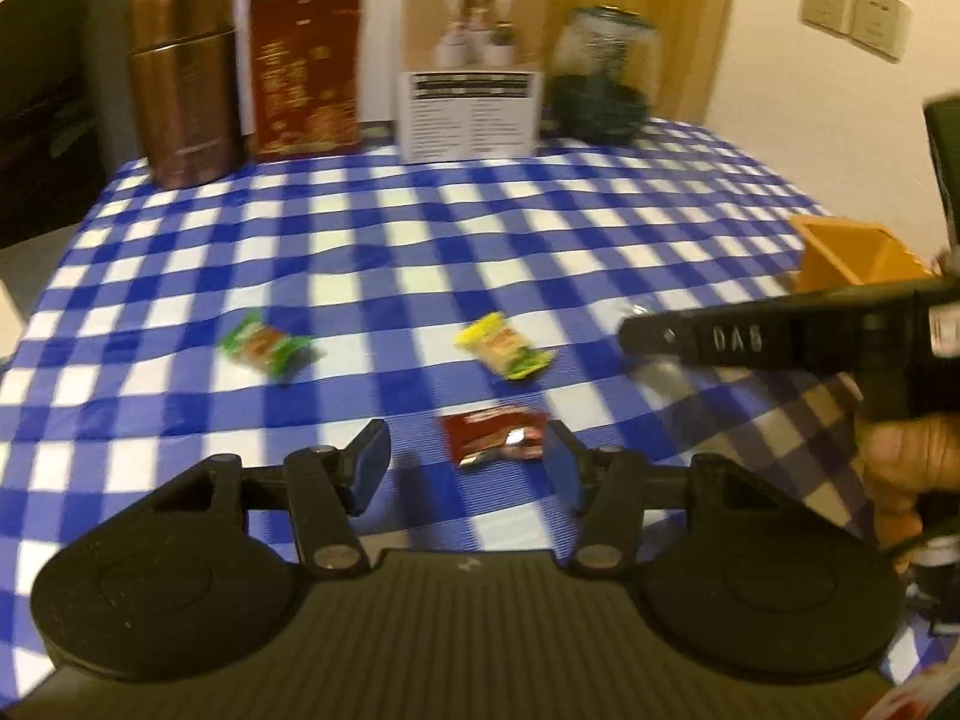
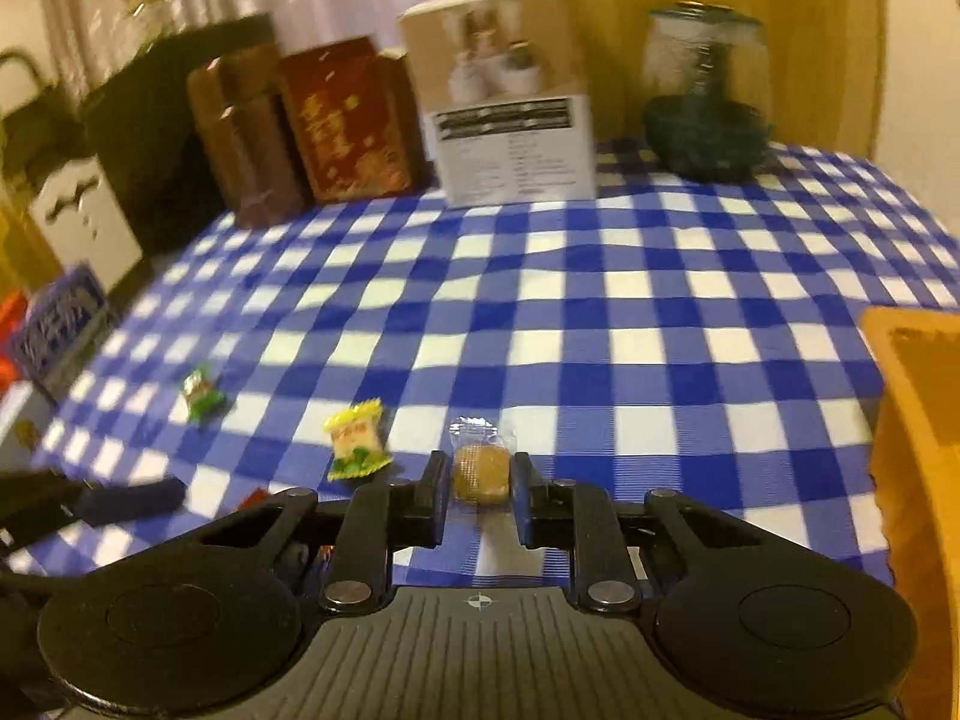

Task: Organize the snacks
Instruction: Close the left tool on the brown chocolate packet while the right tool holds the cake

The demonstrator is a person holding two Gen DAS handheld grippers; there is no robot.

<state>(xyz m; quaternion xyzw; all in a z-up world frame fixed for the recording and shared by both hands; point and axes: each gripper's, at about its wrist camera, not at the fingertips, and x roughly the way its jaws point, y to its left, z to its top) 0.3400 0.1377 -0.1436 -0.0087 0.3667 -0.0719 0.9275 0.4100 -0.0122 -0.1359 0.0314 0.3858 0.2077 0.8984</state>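
Note:
My left gripper [image 1: 465,474] is open above the checked cloth; a dark red snack packet [image 1: 495,435] lies just ahead, near its right finger. A yellow-green snack [image 1: 503,347] and a green snack [image 1: 264,345] lie farther out. My right gripper [image 2: 480,495] is shut on a clear-wrapped tan snack [image 2: 480,468], held a little above the cloth. In the right wrist view the yellow snack [image 2: 355,441] and green snack [image 2: 203,393] lie to the left. An orange box [image 1: 852,261] stands at the right, also in the right wrist view [image 2: 918,450].
At the table's far edge stand a brown canister [image 1: 183,81], a red box [image 1: 306,69], a white carton [image 1: 471,69] and a glass jar [image 1: 603,81]. The blue-and-white cloth [image 1: 420,228] covers the table. The right gripper's body [image 1: 780,339] crosses the left wrist view.

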